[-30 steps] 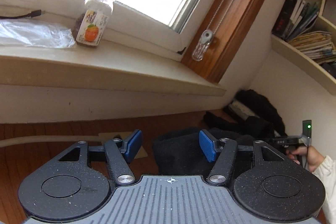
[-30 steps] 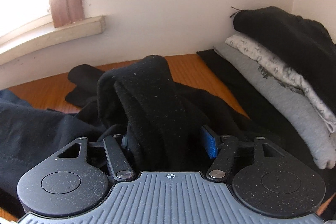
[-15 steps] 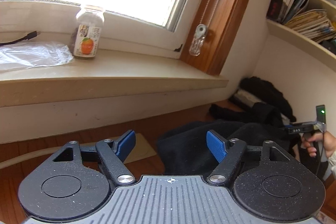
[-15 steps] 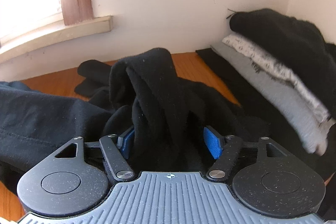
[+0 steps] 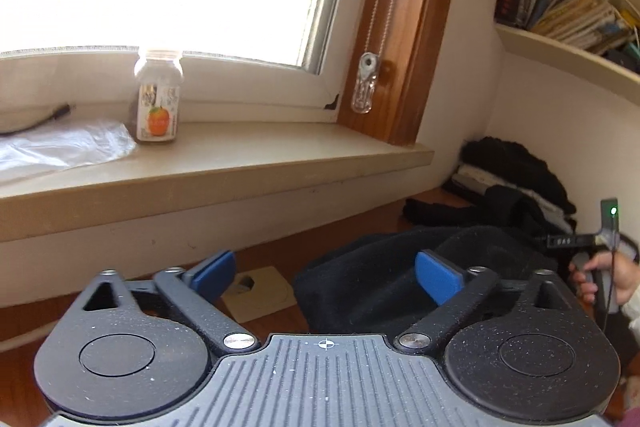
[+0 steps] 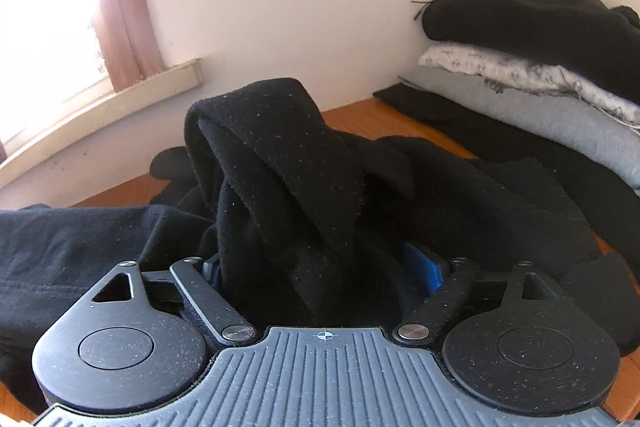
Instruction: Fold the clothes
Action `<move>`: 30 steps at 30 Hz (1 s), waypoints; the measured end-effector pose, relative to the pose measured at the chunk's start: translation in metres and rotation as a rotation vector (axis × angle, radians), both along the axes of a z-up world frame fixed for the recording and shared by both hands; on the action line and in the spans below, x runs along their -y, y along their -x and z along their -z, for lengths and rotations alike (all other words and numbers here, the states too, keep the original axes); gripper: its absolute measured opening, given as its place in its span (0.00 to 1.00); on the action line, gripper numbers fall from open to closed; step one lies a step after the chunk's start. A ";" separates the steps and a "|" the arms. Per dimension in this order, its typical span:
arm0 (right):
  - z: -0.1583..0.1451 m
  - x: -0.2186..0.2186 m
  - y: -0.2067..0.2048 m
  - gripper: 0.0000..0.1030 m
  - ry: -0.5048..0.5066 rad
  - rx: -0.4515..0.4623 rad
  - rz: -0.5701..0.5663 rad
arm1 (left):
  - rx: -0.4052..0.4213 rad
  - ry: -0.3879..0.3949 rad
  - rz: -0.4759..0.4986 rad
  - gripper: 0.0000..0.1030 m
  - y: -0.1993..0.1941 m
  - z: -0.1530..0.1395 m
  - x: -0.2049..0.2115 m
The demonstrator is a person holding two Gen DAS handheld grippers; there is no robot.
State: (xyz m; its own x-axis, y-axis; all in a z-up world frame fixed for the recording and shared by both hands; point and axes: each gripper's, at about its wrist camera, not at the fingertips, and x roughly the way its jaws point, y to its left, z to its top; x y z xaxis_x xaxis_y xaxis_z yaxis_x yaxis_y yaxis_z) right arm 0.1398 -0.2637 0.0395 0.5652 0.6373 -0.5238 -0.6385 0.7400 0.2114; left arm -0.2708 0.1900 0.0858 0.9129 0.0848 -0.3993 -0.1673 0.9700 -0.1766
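Between your right tongs (image 6: 324, 267), clamped on it, the black garment (image 6: 280, 163) rises forward, while your left tongs (image 5: 326, 273) gape beside its left edge.

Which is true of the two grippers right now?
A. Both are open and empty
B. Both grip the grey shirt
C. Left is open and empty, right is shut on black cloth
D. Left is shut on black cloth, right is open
C: the left gripper has its blue pads wide apart with nothing between, while the right gripper clamps a bunched fold of the black garment.
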 end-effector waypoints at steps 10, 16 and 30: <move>0.001 0.000 0.001 0.84 -0.023 0.002 0.010 | -0.025 -0.147 -0.015 0.64 0.045 -0.024 0.046; 0.000 0.001 0.001 0.83 -0.040 -0.006 0.016 | -0.086 -0.171 0.093 0.60 0.040 -0.016 0.077; -0.001 0.003 0.000 0.83 -0.061 -0.017 0.018 | -0.199 -0.363 0.085 0.74 0.003 0.014 0.104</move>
